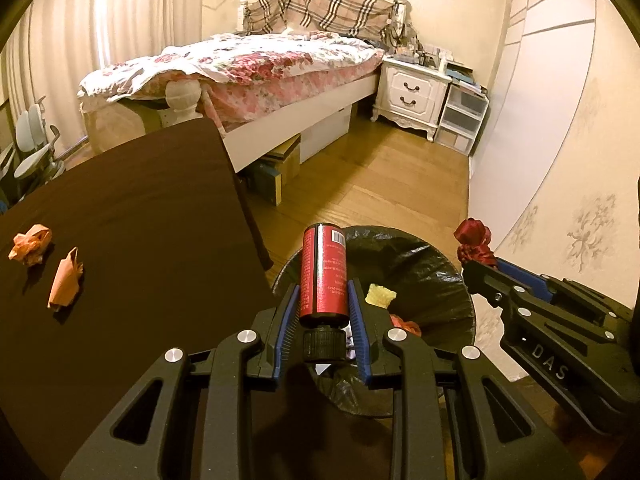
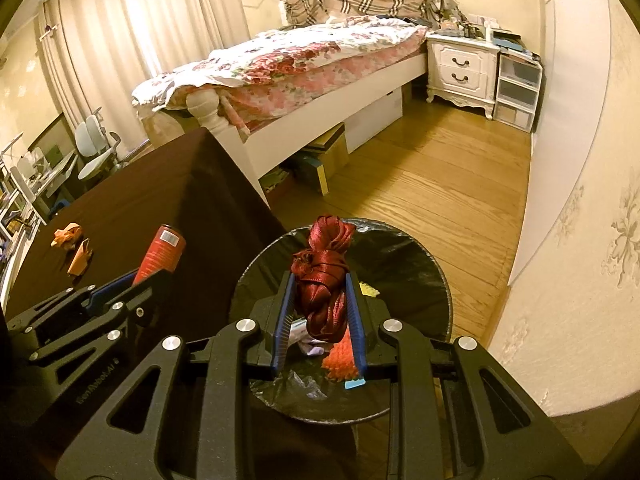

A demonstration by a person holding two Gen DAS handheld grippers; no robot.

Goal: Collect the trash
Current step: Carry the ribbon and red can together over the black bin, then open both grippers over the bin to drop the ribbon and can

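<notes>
Here the left tool (image 1: 324, 304) pinches a red bottle (image 1: 324, 272), cap toward the camera, over the black-lined trash bin (image 1: 448, 276). Right tool (image 2: 320, 280) clamps a bundled red ribbon (image 2: 324, 256) above that bin. Two crumpled orange papers (image 1: 44, 264) lie left on the tabletop (image 1: 140, 220).

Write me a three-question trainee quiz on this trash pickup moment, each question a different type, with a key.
1. True or false: the left gripper is shut on the red bottle.
2. Multiple choice: what does the right gripper hold over the trash bin? A) red ribbon bundle B) a spoon C) a blue cup
3. Fill in: how many crumpled orange papers lie on the dark table?

Key: 1 true; 2 A; 3 two.
</notes>
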